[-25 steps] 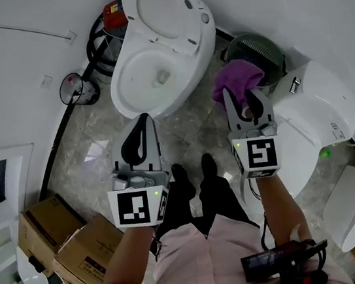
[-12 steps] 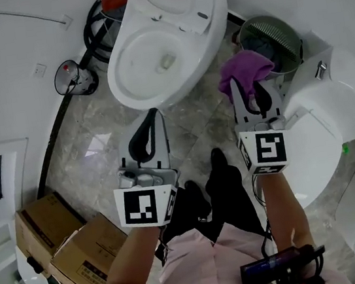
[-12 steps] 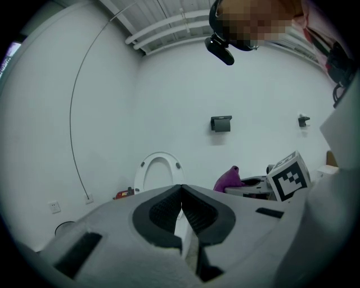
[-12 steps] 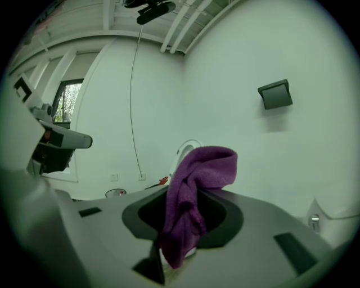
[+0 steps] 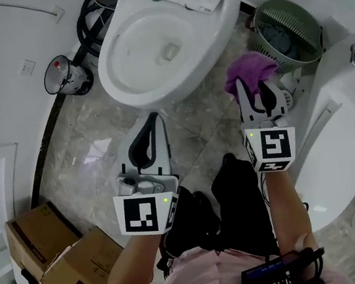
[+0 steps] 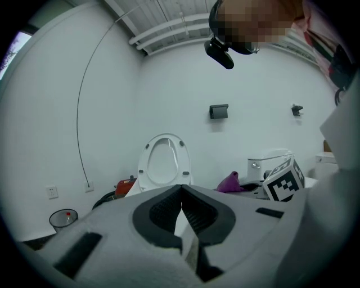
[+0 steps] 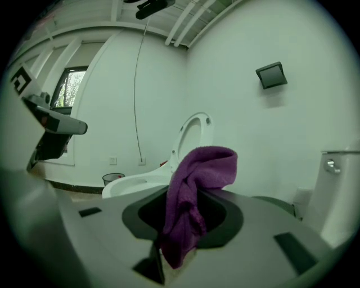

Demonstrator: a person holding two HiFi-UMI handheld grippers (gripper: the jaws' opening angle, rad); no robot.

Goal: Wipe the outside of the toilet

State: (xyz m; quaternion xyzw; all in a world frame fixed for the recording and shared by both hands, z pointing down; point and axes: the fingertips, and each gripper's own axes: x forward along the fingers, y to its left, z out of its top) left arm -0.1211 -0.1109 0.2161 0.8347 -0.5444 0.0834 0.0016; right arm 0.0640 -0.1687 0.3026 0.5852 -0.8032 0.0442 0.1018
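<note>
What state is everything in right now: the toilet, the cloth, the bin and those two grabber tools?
toilet: lid raised, bowl open.
right gripper: shut on the purple cloth.
purple cloth: bunched up, clamped between the jaws.
left gripper: shut, nothing between its jaws.
green bin: open-topped, dark contents inside.

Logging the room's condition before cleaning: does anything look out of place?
Yes: a second toilet stands right beside the open toilet, a green bin between them, and cardboard boxes sit on the floor nearby. No spill or damage shows.
</note>
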